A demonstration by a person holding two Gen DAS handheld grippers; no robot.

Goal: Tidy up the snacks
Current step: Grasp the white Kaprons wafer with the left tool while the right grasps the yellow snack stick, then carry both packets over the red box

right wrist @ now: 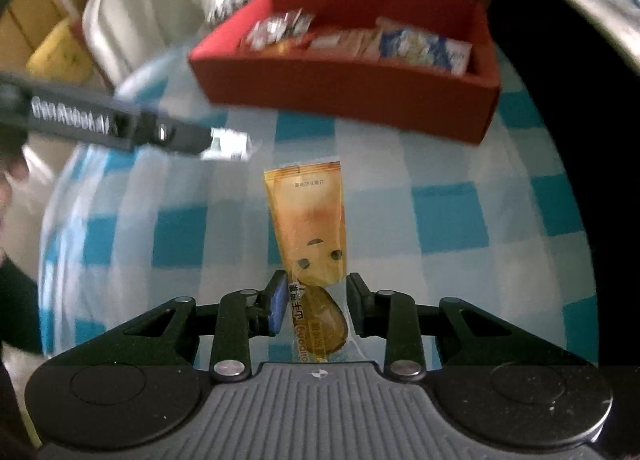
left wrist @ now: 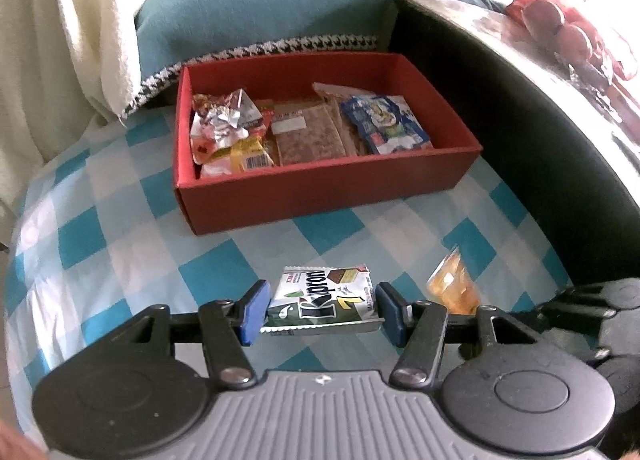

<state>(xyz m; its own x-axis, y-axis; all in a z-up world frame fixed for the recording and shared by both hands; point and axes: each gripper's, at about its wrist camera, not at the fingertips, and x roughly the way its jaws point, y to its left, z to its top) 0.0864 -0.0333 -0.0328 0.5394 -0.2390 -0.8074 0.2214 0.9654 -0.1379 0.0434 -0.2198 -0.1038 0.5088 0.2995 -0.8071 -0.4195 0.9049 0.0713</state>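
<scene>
My left gripper (left wrist: pixel 321 310) is shut on a green-and-white snack packet (left wrist: pixel 322 300), its blue pads pressing both side edges above the blue-checked cloth. My right gripper (right wrist: pixel 316 306) is shut on an orange snack packet (right wrist: pixel 310 224), which sticks out forward between the pads. That orange packet (left wrist: pixel 452 288) also shows blurred at the right of the left wrist view. Ahead stands a red box (left wrist: pixel 320 196) holding several snack packets; it also appears as the red box (right wrist: pixel 348 88) at the top of the right wrist view. The left gripper's arm (right wrist: pixel 120 126) crosses the left of the right wrist view.
A teal cushion with a houndstooth trim (left wrist: pixel 260 8) lies behind the box. A cream blanket (left wrist: pixel 60 40) hangs at the left. A dark curved edge (left wrist: pixel 540 140) with a pale surface carrying red round items (left wrist: pixel 560 28) borders the right side.
</scene>
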